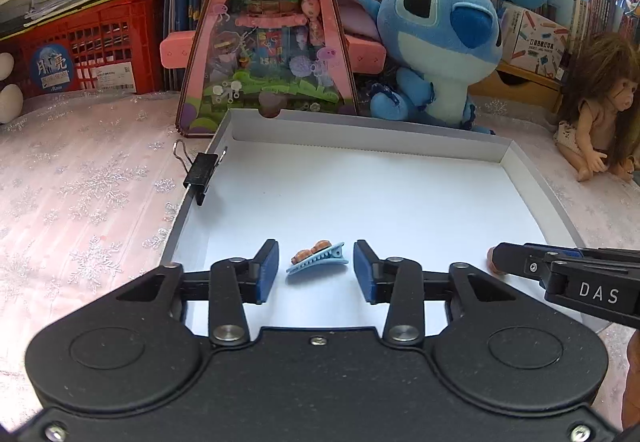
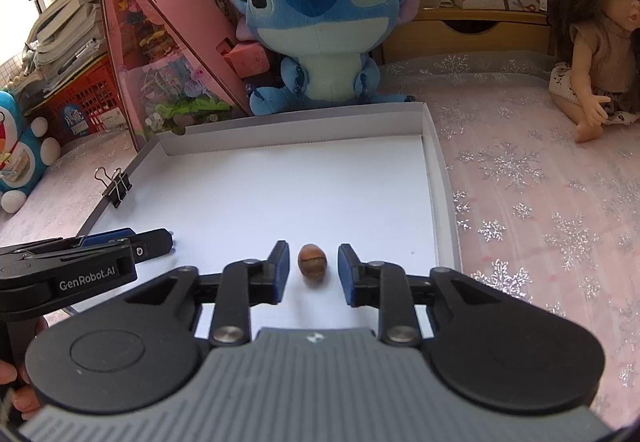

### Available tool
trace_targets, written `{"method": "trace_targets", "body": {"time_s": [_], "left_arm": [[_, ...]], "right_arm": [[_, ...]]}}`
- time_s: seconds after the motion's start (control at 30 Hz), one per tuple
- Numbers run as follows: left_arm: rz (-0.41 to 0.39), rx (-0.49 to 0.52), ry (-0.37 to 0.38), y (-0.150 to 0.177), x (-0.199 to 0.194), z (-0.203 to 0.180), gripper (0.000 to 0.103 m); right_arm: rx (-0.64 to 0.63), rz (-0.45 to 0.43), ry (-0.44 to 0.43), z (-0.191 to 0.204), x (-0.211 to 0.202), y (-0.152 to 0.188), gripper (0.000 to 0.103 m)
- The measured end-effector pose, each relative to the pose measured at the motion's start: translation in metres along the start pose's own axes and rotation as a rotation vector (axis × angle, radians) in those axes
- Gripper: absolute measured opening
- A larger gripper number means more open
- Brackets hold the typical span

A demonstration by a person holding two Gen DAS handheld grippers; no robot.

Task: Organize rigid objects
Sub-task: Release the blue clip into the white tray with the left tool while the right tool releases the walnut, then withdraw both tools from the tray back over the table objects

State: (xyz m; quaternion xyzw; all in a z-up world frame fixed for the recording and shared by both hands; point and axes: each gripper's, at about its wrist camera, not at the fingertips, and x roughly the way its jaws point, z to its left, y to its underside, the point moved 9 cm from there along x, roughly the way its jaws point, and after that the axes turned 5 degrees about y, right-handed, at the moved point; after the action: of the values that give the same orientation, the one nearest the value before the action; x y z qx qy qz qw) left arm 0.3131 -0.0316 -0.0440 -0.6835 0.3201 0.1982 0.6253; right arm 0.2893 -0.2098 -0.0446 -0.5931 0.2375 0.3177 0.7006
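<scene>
A shallow white box lid (image 1: 360, 186) lies on the table. In the left wrist view a light blue hair clip (image 1: 317, 260) with small brown decorations rests on the lid's floor. My left gripper (image 1: 316, 270) is open, with the clip lying free between its blue pads. In the right wrist view a brown nut (image 2: 312, 261) sits on the white lid (image 2: 280, 182). My right gripper (image 2: 313, 268) is open, its pads standing apart from the nut on both sides. A black binder clip (image 1: 201, 171) grips the lid's left wall. The right gripper's fingers (image 1: 520, 262) show at the left view's right edge.
A blue plush toy (image 1: 436, 46) and a pink triangular display case (image 1: 268, 42) stand behind the lid. A doll (image 2: 600, 42) sits at the right. Red crates (image 1: 88, 50), books and shelves fill the back. A pink snowflake cloth (image 2: 540, 182) covers the table.
</scene>
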Motion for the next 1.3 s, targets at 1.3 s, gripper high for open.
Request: {"method": "trace_targets", "body": {"time_s": [1.3], "left_arm": [[-0.166, 0.014, 0.015, 0.132, -0.158, 0.021, 0.086]], "right_arm": [[-0.188, -0.250, 0.087, 0.000, -0.148, 0.102, 0.086]]}}
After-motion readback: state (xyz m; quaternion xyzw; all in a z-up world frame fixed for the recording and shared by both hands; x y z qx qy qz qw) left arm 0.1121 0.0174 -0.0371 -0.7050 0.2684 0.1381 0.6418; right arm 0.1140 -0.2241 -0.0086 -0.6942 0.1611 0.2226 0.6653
